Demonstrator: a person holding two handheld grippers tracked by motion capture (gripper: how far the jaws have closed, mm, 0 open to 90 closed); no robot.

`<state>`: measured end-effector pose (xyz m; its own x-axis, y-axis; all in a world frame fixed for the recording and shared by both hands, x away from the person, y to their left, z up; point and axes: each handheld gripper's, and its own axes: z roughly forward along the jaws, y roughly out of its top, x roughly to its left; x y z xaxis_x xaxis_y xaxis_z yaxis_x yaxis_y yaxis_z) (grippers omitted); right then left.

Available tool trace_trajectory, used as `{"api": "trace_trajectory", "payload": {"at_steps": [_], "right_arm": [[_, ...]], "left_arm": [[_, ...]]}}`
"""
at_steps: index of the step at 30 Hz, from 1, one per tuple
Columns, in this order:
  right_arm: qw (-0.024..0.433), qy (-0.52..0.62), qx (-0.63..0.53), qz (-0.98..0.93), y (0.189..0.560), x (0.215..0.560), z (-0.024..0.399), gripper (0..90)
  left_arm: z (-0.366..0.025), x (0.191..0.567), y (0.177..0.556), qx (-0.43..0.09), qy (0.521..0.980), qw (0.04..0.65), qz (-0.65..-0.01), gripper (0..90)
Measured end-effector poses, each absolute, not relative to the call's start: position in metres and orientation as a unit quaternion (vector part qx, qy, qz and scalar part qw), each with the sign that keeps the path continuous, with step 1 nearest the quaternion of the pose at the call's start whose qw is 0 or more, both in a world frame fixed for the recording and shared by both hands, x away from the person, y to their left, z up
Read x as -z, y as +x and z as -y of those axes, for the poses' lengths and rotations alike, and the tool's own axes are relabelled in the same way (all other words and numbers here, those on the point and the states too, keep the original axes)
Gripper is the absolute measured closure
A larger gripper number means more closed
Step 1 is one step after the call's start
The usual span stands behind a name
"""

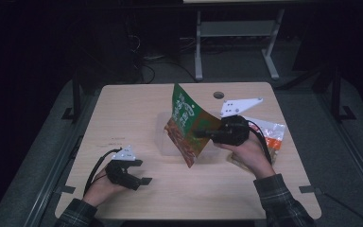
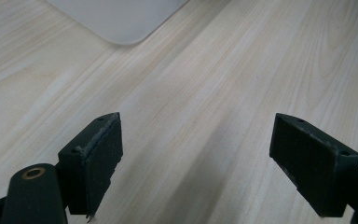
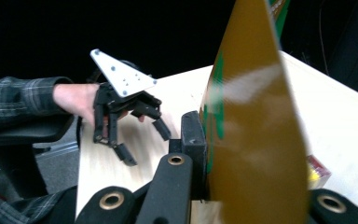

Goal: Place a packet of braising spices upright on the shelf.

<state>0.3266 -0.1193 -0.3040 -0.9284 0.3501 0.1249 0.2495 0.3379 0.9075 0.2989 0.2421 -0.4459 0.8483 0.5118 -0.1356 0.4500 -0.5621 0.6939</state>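
Two grippers work over a pale wooden desk point(image 1: 123, 118). The right gripper point(image 1: 203, 134) has its jaws clamped tight on a green and orange snack bag point(image 1: 186, 124), pinching one edge so that the bag stands raised and tilted above the middle of the desk. In the right gripper view the bag's glossy golden back point(image 3: 256, 140) rises edge-on just beside the black jaw, pressed flat against it. Under the lifted bag a clear flat tray point(image 1: 168, 144) lies on the desk, and its rounded white corner point(image 2: 121, 21) shows at the top of the left gripper view. Behind the right hand point(image 1: 248, 153) a clear packet with orange print point(image 1: 272, 135) lies near the desk's right edge.

The left gripper point(image 1: 146, 181) sits low near the front left of the desk, well apart from the bag, pointing toward the middle. Its jaws stand wide apart with bare wood between them, and its fingers point(image 2: 95, 158) touch nothing. A plaid sleeve point(image 1: 281, 201) covers the right forearm.
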Motion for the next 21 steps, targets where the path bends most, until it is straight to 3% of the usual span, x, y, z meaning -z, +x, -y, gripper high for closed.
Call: {"api": "trace_trajectory", "payload": {"at_steps": [21], "right_arm": [[0.074, 0.207, -0.518, -0.827, 0.373, 0.293, 0.094, 89.7]], "left_arm": [[-0.240, 0.446, 0.299, -0.047, 0.879, 0.394, -0.266, 16.6]]}}
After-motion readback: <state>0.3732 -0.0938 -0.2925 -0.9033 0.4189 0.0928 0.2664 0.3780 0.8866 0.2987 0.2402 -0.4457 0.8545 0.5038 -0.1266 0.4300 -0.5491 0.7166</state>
